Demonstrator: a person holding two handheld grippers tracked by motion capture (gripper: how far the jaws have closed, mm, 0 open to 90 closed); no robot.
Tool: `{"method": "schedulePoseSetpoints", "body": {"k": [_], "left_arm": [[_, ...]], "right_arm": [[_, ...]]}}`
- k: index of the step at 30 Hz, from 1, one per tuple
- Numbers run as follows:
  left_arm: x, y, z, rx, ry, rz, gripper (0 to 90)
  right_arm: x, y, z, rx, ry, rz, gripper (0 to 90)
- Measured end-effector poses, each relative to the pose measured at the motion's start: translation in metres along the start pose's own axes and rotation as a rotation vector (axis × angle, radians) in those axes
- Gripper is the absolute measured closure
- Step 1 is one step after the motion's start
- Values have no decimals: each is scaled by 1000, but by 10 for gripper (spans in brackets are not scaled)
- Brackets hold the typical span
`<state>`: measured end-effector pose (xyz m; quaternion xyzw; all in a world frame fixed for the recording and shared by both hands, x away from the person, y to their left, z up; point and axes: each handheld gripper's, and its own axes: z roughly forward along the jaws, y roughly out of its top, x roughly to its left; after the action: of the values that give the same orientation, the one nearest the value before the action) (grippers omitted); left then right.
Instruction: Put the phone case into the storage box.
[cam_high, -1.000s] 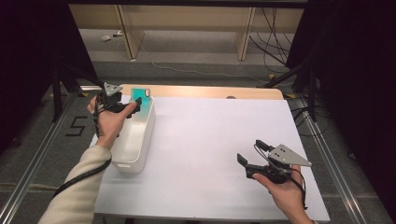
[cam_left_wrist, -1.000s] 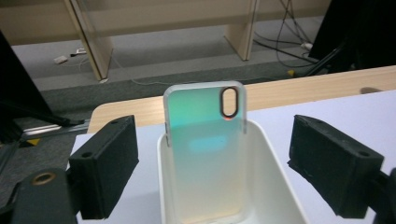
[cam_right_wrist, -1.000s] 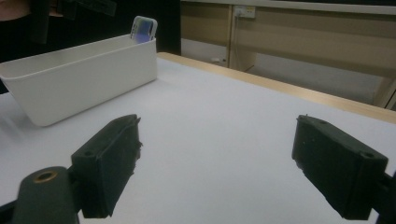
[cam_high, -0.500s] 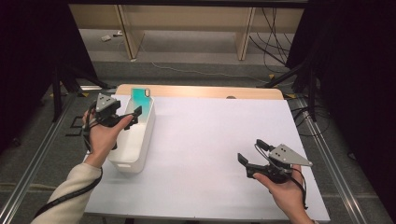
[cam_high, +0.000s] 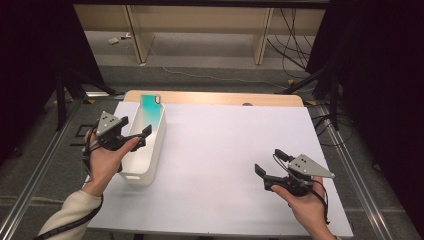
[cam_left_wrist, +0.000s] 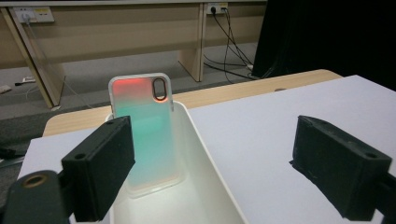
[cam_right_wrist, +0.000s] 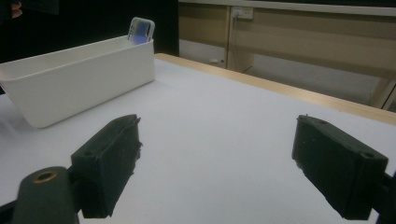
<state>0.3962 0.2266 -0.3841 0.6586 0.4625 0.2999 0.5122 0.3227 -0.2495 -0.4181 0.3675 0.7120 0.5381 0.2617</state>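
Left claw: the black two-jaw left claw (cam_high: 141, 136) hangs at the near-left rim of the bin, jaws spread wide with nothing between them; in the left gripper view its two black blocks stand far apart, one over the bin's left wall, the other over bare desk.

Right claw: the black two-jaw right claw (cam_high: 270, 162) sits low above the near-right part of the desk, well apart from the bin, jaws gaping wide and holding nothing.

Phone case: a translucent phone case with a teal body, a reddish upper band and an oval camera cut-out (cam_left_wrist: 144, 123) stands on its short end inside the bin, leaning back against the far end wall; its top pokes above the rim, as the high view (cam_high: 150, 112) and the right gripper view (cam_right_wrist: 141, 31) also show.

Bin: a long, narrow white plastic bin with rounded corners (cam_high: 155, 150) lies lengthwise along the left side of the desk, its open top up; apart from the case its floor looks bare.

Desk: a desk covered by a white sheet (cam_high: 225, 150), with a strip of pale wood showing along the far edge.

Hands: the left hand (cam_high: 105, 160) grips its tool beside the bin's left wall; the right hand (cam_high: 305, 205) holds its tool near the front edge.
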Motion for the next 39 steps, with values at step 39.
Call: {"method": "schedulePoseSetpoints", "body": {"k": [39], "left_arm": [[-25,-36,-43,-14,-124,70,106]], "right_arm": [[1,0,0,11,6,-6,161]]}}
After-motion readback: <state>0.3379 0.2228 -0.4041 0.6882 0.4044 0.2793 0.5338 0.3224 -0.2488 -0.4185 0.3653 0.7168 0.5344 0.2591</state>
